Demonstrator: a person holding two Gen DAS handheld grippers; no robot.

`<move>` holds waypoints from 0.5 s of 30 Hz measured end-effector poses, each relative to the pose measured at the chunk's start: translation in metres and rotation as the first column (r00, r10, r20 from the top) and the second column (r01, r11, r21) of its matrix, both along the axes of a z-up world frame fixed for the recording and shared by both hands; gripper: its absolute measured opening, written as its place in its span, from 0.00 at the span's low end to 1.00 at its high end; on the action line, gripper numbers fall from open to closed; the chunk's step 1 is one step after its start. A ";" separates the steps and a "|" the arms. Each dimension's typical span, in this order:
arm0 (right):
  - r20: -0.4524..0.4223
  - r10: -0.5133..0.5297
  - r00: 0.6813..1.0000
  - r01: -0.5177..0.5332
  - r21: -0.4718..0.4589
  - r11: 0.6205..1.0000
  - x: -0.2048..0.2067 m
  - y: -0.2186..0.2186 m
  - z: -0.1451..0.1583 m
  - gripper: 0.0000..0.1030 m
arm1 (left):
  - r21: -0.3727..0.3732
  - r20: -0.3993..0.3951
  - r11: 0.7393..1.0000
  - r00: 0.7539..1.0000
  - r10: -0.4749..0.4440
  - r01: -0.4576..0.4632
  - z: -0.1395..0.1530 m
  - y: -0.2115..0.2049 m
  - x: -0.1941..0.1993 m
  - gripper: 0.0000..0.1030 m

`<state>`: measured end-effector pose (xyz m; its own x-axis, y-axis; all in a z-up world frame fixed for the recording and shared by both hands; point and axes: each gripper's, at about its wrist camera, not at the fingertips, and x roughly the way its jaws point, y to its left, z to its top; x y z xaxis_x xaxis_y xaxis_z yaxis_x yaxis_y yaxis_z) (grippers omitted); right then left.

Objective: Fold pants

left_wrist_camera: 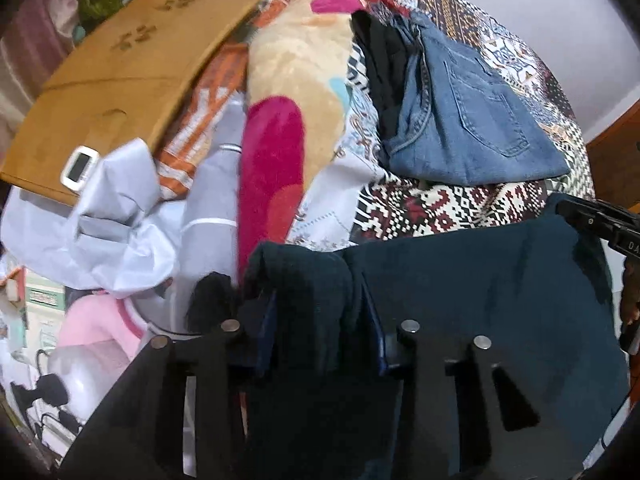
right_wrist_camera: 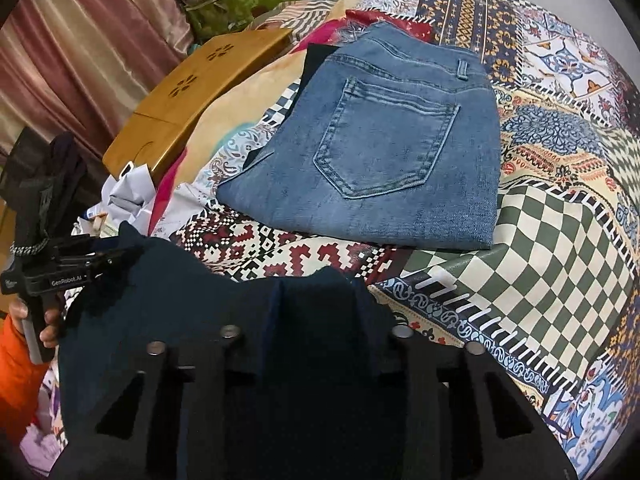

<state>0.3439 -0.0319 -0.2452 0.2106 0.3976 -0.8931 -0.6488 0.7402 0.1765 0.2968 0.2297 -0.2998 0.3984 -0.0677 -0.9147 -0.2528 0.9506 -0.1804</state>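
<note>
With folded blue jeans [right_wrist_camera: 372,152] already lying beyond both, the left gripper [left_wrist_camera: 320,320] and right gripper [right_wrist_camera: 316,316] each pinch an edge of the dark pants [right_wrist_camera: 180,304], whose folding looks barely begun.

Left tongs [left_wrist_camera: 320,332] pinch dark teal pants [left_wrist_camera: 480,280] near folded jeans [left_wrist_camera: 472,120]

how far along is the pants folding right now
Done: blue jeans lie folded on the patterned bedspread, on top of a black garment. In hand: the dark teal pants, with the left claw and right claw each shut on a bunched edge. Left: finishing this pair's folds and laying it down.
</note>
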 end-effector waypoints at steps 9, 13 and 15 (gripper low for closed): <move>0.153 -0.010 0.988 0.010 0.001 1.000 0.005 0.025 0.036 0.05 | 0.230 0.150 0.972 0.988 0.020 -0.055 0.055 0.002 -0.002 0.35; 0.201 -0.051 0.978 0.035 0.080 0.996 0.024 0.044 0.060 0.01 | 0.227 0.134 0.973 0.991 0.020 -0.050 0.059 0.012 0.017 0.37; 0.187 -0.041 0.982 0.024 0.090 0.996 0.030 0.057 0.065 0.01 | 0.252 0.111 0.967 0.994 0.008 -0.036 0.051 0.009 0.025 0.37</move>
